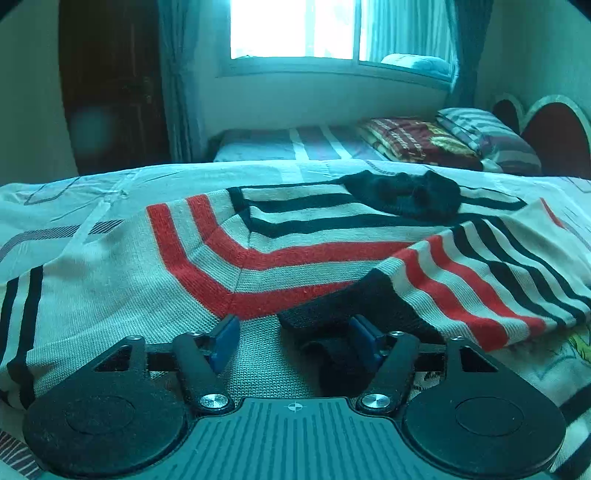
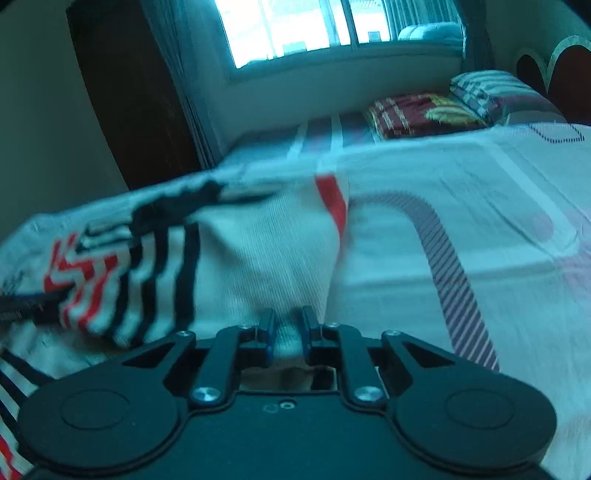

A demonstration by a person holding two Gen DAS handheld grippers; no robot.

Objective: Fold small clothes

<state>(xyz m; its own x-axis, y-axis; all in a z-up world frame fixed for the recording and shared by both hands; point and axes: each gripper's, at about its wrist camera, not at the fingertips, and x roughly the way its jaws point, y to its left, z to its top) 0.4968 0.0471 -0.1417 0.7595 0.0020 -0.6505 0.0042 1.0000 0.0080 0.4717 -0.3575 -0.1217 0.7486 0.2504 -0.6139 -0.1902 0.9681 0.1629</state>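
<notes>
A small white knit sweater (image 1: 155, 266) with red and black stripes lies spread on the bed. One striped sleeve (image 1: 480, 280) is folded across it, its black cuff near my left gripper (image 1: 293, 332), which is open and rests low over the sweater's hem. In the right wrist view my right gripper (image 2: 288, 328) is shut on a white fold of the sweater (image 2: 266, 258) and lifts it off the bed; that view is motion blurred. The black collar (image 1: 406, 195) lies at the far side.
The bed sheet (image 2: 461, 221) is light with grey and pink line patterns. Beyond it stands a second bed (image 1: 280, 147) with a folded red blanket (image 1: 417, 142) and striped pillow (image 1: 487, 136). A window (image 1: 295, 29) and a dark door (image 1: 110, 85) are behind.
</notes>
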